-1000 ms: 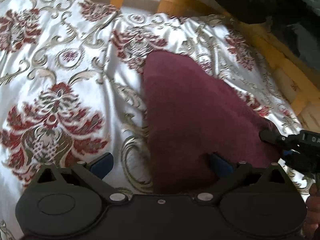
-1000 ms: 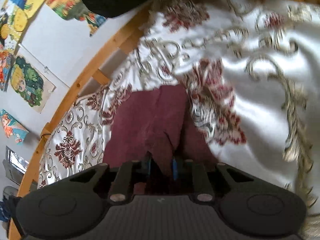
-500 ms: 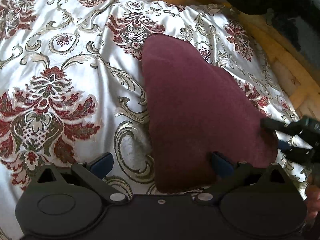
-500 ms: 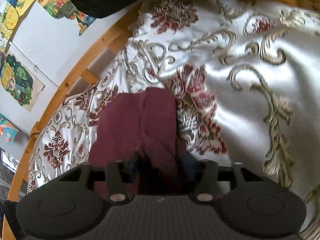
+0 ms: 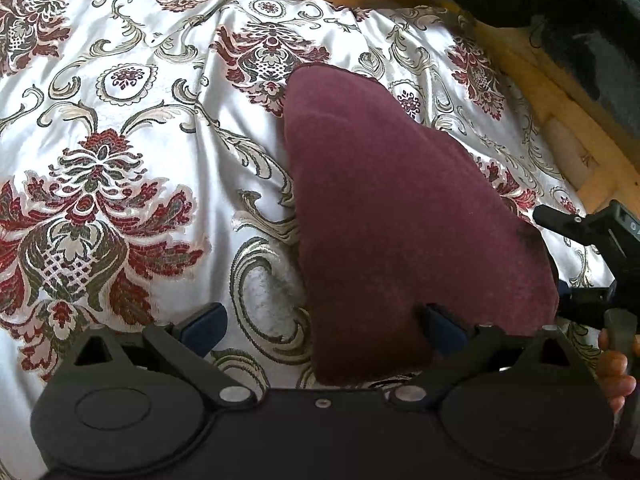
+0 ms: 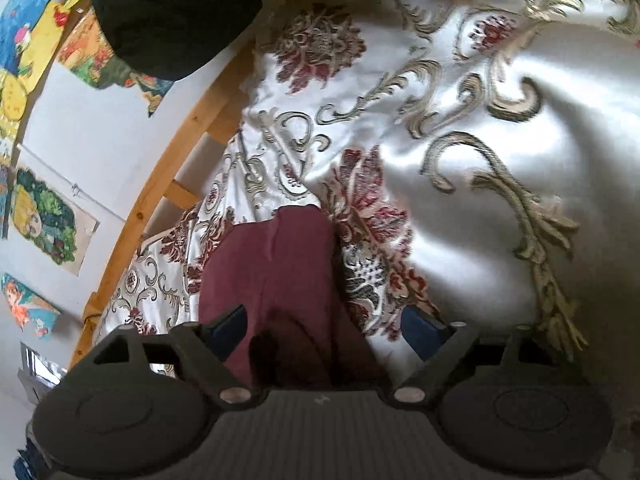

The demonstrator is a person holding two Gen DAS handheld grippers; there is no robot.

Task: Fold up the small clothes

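- We see a maroon garment (image 5: 384, 216) lying flat on the satin bedspread (image 5: 120, 128), which is white with red and gold floral scrollwork.
- In the left wrist view the cloth reads as a rough triangle: narrow rounded end far from us, broad end at the near edge of the picture.
- Left gripper (image 5: 322, 330): fingers spread wide. One blue pad (image 5: 206, 322) sits over bare bedspread, the other pad (image 5: 444, 328) over the cloth's near portion. Nothing is pinched between them; whether the second pad touches the fabric, we cannot tell.
- Right gripper (image 6: 326, 330): its jaws have just been opening and now stand wide apart. The garment's near end (image 6: 280, 280) lies between the fingers, but neither pad presses it; the cloth is let go.
- In the left view the right gripper (image 5: 592, 256) shows at the right edge, just beside the cloth's broad corner, with a person's fingertips (image 5: 616, 372) below it.
- A wooden bed frame (image 6: 168, 184) runs along the bedspread's edge; beyond it a pale wall carries colourful cartoon pictures (image 6: 44, 216).
- A dark bundle of fabric (image 6: 172, 16) sits at the top of the right view.
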